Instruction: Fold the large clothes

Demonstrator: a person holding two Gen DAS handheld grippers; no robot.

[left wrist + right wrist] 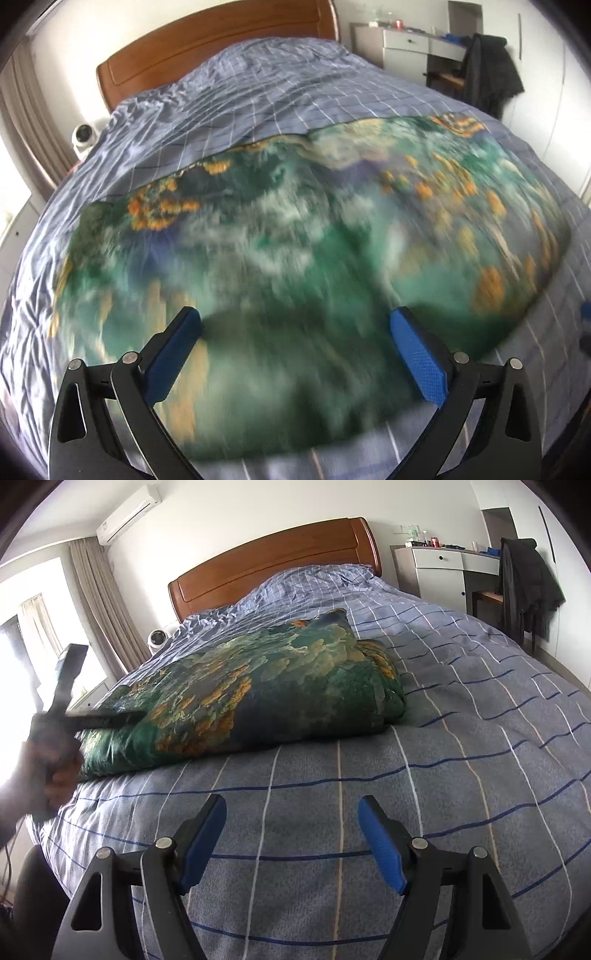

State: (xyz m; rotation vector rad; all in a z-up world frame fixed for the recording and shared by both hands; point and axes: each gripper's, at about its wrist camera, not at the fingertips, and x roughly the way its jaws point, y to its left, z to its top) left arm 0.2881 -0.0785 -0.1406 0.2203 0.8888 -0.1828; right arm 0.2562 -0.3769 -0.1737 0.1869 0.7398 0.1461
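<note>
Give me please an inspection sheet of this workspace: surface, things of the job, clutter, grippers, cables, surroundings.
Surface: bed with blue checked cover, wrinkled near the wooden headboard.
Job's things: green and orange patterned cloth, folded into a thick bundle, lying on the cover.
Clutter: nothing seen on the bed besides the cloth.
Grippers: left gripper open over the cloth, nothing between its fingers; right gripper open over bare cover, apart from the cloth.
Cables: thin cable at the lower left edge of the right view, unclear.
Surroundings: white desk with small items, dark jacket on a chair, curtain, air conditioner, small white fan.
</note>
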